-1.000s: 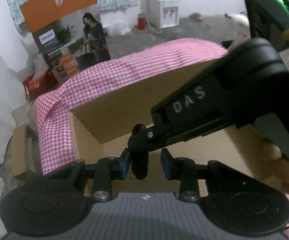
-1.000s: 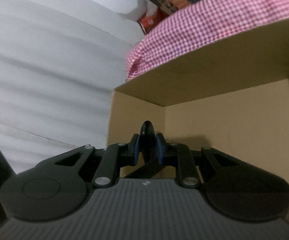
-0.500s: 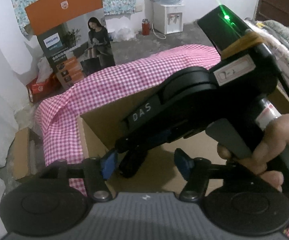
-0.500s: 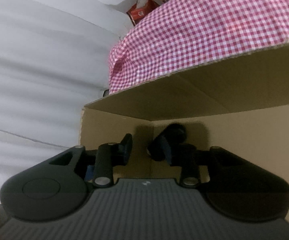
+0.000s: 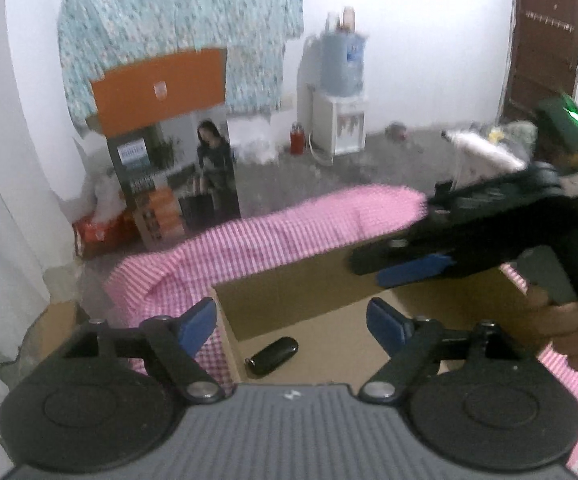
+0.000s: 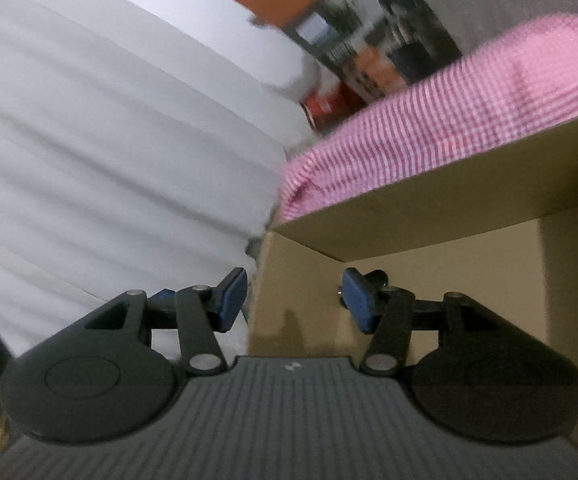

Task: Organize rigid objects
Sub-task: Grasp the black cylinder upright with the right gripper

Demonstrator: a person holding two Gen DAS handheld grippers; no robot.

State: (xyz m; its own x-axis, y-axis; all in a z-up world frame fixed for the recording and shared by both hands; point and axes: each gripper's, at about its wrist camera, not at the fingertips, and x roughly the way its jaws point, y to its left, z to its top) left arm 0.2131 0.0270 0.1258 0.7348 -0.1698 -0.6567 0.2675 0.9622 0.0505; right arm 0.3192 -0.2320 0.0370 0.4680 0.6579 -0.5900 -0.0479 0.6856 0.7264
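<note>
A small black oblong object [image 5: 273,356], like a key fob, lies on the floor of an open cardboard box [image 5: 289,292] near its left wall. My left gripper [image 5: 291,322] is open and empty above the box's near edge. My right gripper [image 6: 295,300] is open and empty at the box's left corner; it also shows at the right of the left wrist view [image 5: 413,270], held above the box. A bit of the black object [image 6: 377,278] peeks from behind the right fingertip.
The box sits on a pink checked cloth [image 5: 273,240]. A white curtain [image 6: 109,140] hangs to the left. Printed cartons [image 5: 177,168] and a water dispenser [image 5: 339,92] stand on the floor beyond.
Both grippers opened and rose away from the box. The black object, held by the right gripper a second ago, now lies on the box floor.
</note>
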